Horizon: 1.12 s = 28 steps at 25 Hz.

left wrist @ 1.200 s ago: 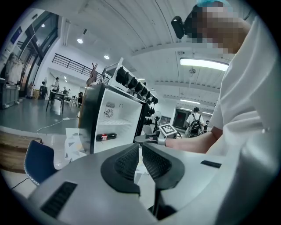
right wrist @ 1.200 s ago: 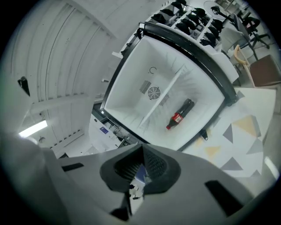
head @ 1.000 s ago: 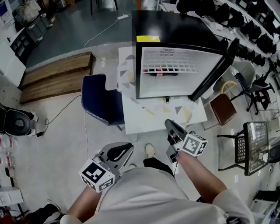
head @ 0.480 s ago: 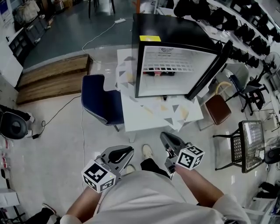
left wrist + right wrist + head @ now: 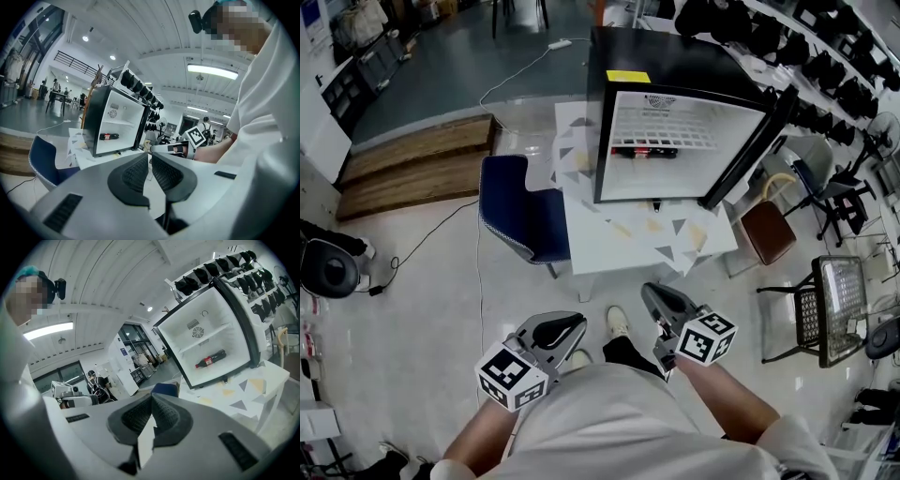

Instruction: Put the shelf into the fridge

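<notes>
The room is a big workshop with a pale shiny floor point(image 5: 422, 281). A low wooden platform point(image 5: 412, 169) lies to the left, and racks with dark equipment point(image 5: 825, 56) run along the right wall. In the middle stands a white tabletop point(image 5: 609, 253) with coloured triangles on it. A blue chair point(image 5: 520, 211) is at its left edge and a brown stool point(image 5: 776, 234) at its right corner.

On the far half of the tabletop stands a small black fridge point(image 5: 675, 56). Its door point(image 5: 750, 150) is swung open to the right. The shelf point(image 5: 684, 131) is inside the fridge. It shows as a pale grid across the upper part of the white cavity, and it looks level there. Below it a dark bottle point(image 5: 645, 151) lies on its side on the fridge bottom.

The person stands on the floor at the near side, well apart from the tabletop. The left gripper point(image 5: 567, 325) and the right gripper point(image 5: 654, 298) are both held close to the body. The fingers of the left one are brought together with nothing between them, and the same goes for the right one.

I judge that the main step is done, because the shelf sits in its place and both grippers are empty and away from it. What is left, if anything, is perhaps to close the door. I cannot tell from here whether the shelf sits fully on its supports.
</notes>
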Available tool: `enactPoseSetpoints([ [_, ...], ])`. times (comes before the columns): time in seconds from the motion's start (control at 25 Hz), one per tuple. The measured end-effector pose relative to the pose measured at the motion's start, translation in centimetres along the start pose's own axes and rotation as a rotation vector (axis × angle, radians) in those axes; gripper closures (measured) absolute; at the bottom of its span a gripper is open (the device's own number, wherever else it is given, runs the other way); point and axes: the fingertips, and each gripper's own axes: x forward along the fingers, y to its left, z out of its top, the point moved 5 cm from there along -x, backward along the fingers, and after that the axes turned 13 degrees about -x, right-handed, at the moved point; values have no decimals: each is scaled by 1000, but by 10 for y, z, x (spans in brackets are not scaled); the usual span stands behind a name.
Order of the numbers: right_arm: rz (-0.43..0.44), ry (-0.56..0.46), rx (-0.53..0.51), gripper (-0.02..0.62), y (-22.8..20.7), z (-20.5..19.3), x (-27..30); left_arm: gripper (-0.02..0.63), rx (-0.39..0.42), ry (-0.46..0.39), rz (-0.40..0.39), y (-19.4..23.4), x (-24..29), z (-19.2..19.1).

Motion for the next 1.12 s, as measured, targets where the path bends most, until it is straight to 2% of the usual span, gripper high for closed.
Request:
enactPoseSetpoints([
  [0.56,24,29,-85,589,14,3,7,569,-9,-8,8,5,-7,-4],
  [1.12,23,51,-141,589,9,7,7,569,-13,1,-4,6,4,-2],
])
